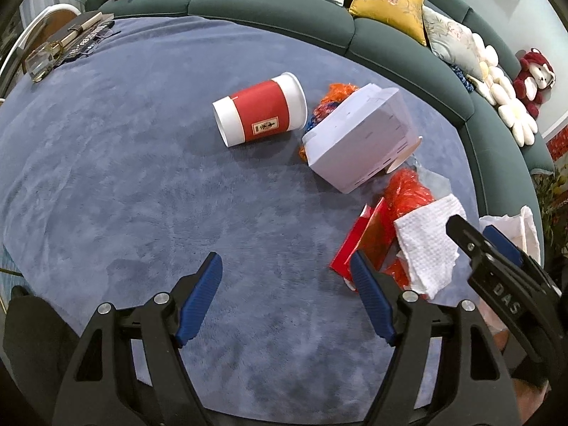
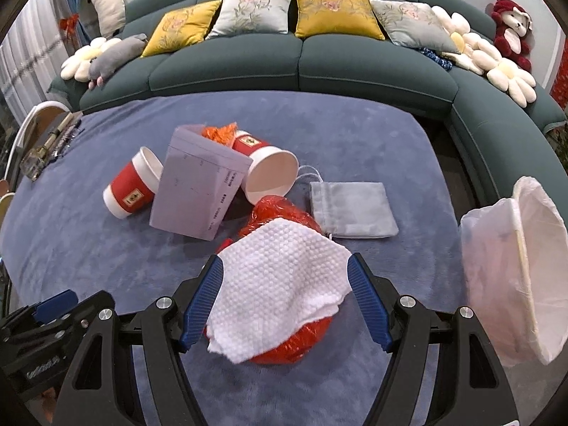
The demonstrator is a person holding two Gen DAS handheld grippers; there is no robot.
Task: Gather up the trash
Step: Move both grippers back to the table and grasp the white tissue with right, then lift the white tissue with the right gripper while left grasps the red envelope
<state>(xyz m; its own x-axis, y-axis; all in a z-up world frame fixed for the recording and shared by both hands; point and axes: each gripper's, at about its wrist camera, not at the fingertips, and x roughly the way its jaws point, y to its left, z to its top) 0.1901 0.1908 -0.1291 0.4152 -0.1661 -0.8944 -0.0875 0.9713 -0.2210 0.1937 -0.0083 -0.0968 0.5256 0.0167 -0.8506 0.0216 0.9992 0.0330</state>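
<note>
Two hand-held grippers spread wide, right hand-held gripper (image 2: 285,296) straddling white paper towel (image 2: 280,284), left hand-held gripper (image 1: 285,296) over bare blue cloth (image 1: 142,177)

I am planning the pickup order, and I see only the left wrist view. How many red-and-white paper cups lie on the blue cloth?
Observer: Two. A second red-and-white paper cup lies on its side behind the white cardboard box, which hides it from you.
Operator: Is anything else hidden there?
Observer: Yes, a flat grey fabric drawstring pouch lies to the right of that cup.
Operator: Where does the trash go?
Observer: A bin lined with a white plastic bag, its mouth open, is to the right of the right tool.
</note>
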